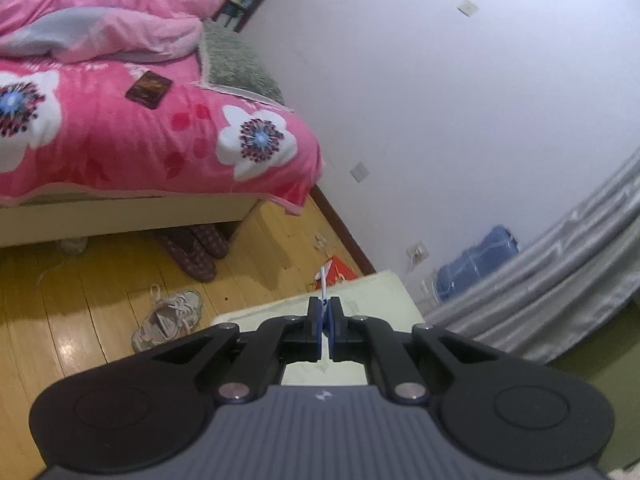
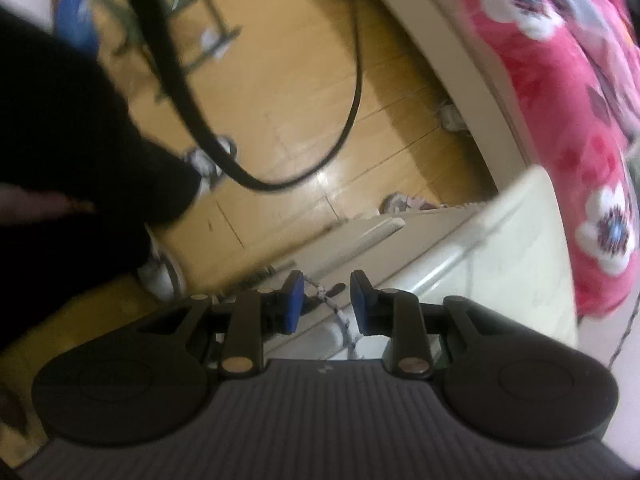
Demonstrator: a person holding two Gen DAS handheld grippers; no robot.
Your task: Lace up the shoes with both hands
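Left tool (image 1: 324,307) pinches the shoelace tip (image 1: 323,282), poking out beyond it.

Right wrist view is motion-blurred overall. Dark clothed shape (image 2: 68,152) at 9 o'clock runs off the left edge; can't tell which body part. Black cable (image 2: 352,112) loop exits the top edge at 11 o'clock. Speckled lace (image 2: 340,316) between the blue pads (image 2: 294,304) passes under the gripper body; contact unclear. Pale shoe (image 2: 160,272) at 8 o'clock half hidden by the dark shape. Left wrist view: lace tip (image 1: 323,286) mostly hidden inside the jaws. Slippers (image 1: 200,248) at 10 o'clock partly under the bed (image 1: 120,216). Blue bag (image 1: 476,264) at 3 o'clock blurred.
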